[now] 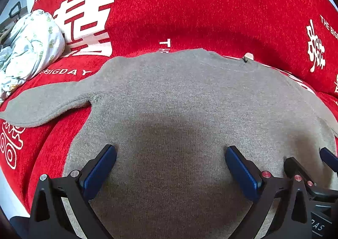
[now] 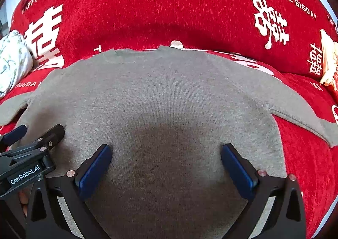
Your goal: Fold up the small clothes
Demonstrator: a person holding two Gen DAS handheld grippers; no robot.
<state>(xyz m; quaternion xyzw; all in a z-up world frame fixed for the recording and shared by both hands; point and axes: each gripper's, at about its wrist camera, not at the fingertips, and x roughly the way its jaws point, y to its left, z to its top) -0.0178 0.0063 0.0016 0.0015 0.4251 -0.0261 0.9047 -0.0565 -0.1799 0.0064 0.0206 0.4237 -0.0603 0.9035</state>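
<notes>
I see the grey sweater lying flat on the red sofa cover, neckline away from me, one sleeve spread leftward. My left gripper and right gripper hover above its lower body, jaws apart, apparently not touching. A floral bundle sits far left.

1. Sweater flat on sofa cover, collar at 12 o'clock.
2. Sleeves out toward 9 and 3.
3. Bundled cloth at 10 o'clock, apart from sweater.
</notes>
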